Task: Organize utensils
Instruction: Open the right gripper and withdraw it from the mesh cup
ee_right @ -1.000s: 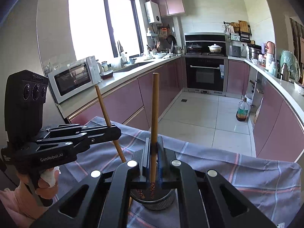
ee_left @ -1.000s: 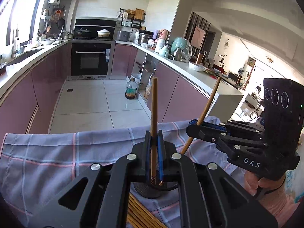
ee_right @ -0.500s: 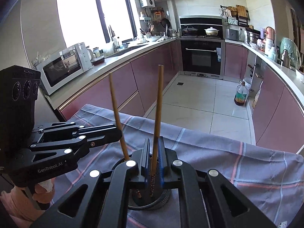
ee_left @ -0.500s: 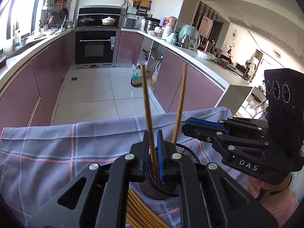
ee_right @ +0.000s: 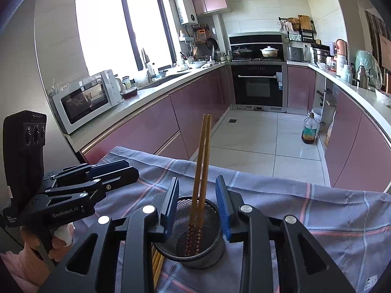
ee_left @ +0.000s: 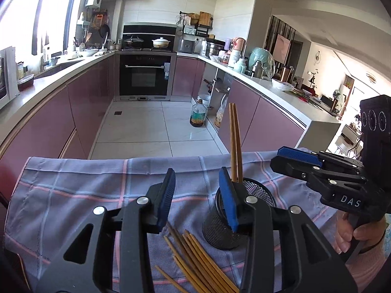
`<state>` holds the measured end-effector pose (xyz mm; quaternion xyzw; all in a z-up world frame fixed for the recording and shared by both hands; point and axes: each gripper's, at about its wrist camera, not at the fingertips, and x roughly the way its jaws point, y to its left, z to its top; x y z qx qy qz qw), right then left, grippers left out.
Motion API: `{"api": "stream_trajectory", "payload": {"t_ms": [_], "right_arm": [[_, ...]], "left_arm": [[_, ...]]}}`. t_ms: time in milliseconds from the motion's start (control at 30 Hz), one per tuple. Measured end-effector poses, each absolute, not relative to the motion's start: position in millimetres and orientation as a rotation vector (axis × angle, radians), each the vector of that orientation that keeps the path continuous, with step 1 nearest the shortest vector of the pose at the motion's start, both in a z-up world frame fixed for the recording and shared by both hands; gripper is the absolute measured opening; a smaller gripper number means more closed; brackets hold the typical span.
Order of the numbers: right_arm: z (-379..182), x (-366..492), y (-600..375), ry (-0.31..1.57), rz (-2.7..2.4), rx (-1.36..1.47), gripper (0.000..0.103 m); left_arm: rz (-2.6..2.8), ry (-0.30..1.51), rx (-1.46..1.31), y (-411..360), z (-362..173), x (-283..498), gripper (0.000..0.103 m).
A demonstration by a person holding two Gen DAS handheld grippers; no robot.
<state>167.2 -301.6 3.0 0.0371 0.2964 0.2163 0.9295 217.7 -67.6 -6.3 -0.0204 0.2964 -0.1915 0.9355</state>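
Upright, two brown chopsticks (ee_right: 200, 161) (patterned tips) together.

A: What sits on the left counter?
B: A microwave (ee_right: 84, 99), with a dark bowl (ee_right: 128, 92) just beside it, then the sink (ee_right: 168, 75) under the window (ee_right: 122, 29).

A: And at the far end?
B: A black oven (ee_left: 146, 75). On the hob above it, a lidded pan (ee_left: 133, 40) and a white pot (ee_left: 161, 42).

A: Anything on the floor?
B: An oil bottle (ee_left: 197, 114) stands on the tiles by the right cabinets (ee_left: 246, 119).

A: What covers the near surface?
B: A checked cloth (ee_left: 80, 185).
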Motion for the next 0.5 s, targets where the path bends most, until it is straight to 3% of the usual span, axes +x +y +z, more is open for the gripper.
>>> {"api": "stream_trajectory", "payload": {"t_ms": [367, 500], "right_arm": [[-4, 117, -282, 0.576, 0.567, 0.057, 0.038], [-25, 107, -274, 0.629, 0.593, 0.054, 0.038]], "left_arm": [[-0.293, 0.551, -0.019, -28, -16, 158, 0.055], [-0.262, 0.577, 0.009, -27, -31, 141, 0.056]]}}
